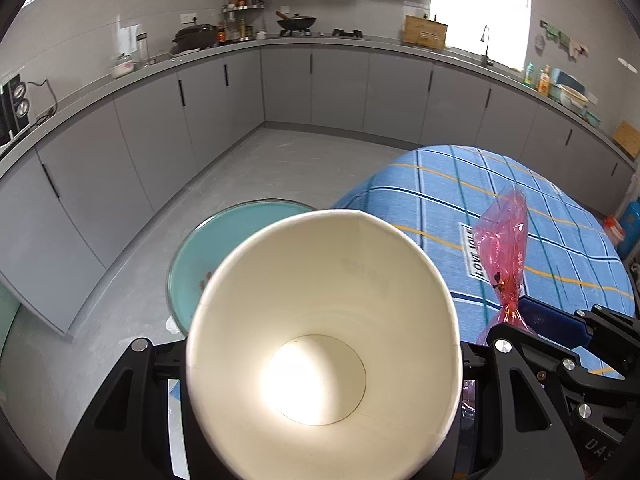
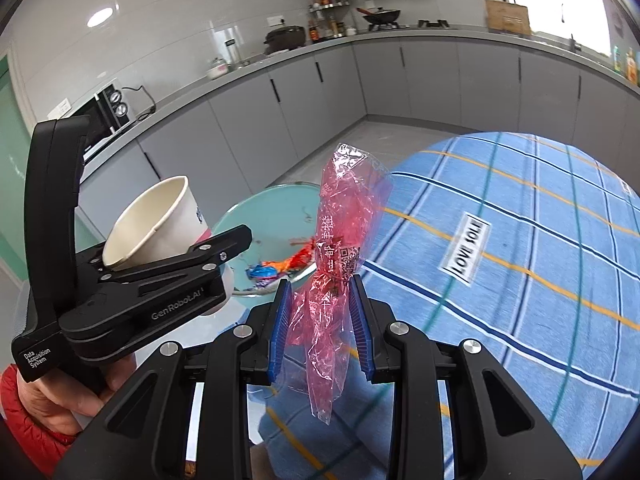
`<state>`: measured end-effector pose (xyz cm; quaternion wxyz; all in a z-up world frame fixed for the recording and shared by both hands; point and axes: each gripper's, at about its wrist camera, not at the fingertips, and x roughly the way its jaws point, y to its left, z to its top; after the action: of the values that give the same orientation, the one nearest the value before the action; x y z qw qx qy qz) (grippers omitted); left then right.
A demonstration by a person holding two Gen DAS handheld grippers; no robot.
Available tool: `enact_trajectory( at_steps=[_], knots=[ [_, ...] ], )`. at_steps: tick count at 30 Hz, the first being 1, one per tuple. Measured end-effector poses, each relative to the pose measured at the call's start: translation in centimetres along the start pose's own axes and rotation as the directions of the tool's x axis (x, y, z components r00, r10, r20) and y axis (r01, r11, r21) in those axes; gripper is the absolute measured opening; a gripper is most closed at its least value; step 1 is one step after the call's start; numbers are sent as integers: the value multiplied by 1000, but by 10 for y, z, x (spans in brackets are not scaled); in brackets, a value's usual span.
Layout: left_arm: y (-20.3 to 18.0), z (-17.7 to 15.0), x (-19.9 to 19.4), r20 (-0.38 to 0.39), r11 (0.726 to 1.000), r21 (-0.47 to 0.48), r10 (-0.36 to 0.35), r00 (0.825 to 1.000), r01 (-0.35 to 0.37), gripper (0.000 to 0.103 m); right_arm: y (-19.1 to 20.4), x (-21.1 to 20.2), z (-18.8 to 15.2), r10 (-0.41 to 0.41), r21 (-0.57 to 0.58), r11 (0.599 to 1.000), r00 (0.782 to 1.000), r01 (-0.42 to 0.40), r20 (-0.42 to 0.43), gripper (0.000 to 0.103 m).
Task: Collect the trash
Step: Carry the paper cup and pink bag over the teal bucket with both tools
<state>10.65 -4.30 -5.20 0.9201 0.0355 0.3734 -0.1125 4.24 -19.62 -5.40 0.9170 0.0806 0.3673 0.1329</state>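
Paper cup clamped in left gripper; red wrapper pinched by right gripper; carry step; next, release both over teal bin.

"LOVE SOUL" tablecloth label (black-on-white)

This is a kitchen in a home. Long grey cupboards run along the walls under a grey counter. A black wok sits on the stove. Sauce bottles stand on a small shelf. A tap rises by the bright window. A microwave sits on the counter too.
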Motion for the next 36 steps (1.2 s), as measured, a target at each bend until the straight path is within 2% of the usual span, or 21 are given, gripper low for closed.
enact_trajectory(
  at_steps=[11,23,36],
  knots=[
    [37,6,-1,18,997,-64,48,999,-47,54,31,17,18,40,-54,998,999,-39,14,30],
    [64,20,8,29,990,-110,97,995,-94,54,49,37,38,54,-81,995,998,-51,34,30],
    [78,30,49,-34,985,-135,105,994,-109,54,43,75,57,29,-79,996,999,-27,21,30]
  ],
)
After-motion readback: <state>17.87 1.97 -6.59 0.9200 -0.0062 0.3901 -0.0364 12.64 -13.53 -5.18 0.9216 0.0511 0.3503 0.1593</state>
